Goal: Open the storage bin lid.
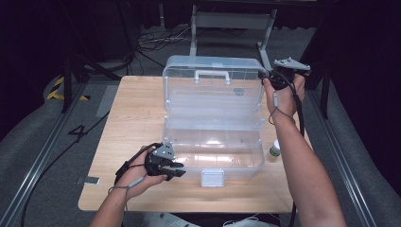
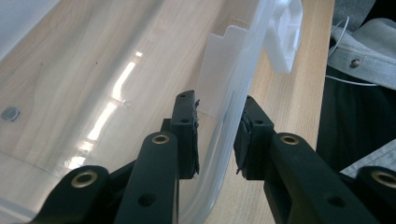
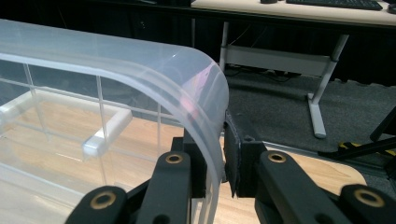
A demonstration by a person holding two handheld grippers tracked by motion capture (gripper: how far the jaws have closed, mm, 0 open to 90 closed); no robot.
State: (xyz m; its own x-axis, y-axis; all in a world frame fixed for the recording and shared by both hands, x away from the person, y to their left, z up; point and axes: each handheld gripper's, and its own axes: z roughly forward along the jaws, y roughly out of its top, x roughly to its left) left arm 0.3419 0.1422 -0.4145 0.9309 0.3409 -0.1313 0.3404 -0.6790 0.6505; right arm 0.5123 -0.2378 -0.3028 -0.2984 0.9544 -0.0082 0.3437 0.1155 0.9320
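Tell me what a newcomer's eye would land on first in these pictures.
A big clear plastic box stands open in the middle of the wooden table, its lid raised upright at the back. The left gripper straddles the box's front wall near its left corner, and the right gripper pinches the lid's top right corner. A small bottle stands right of the box.

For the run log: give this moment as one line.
scene: clear box open on table | left tongs: astride box front wall | right tongs: shut on lid corner | bottle right of box
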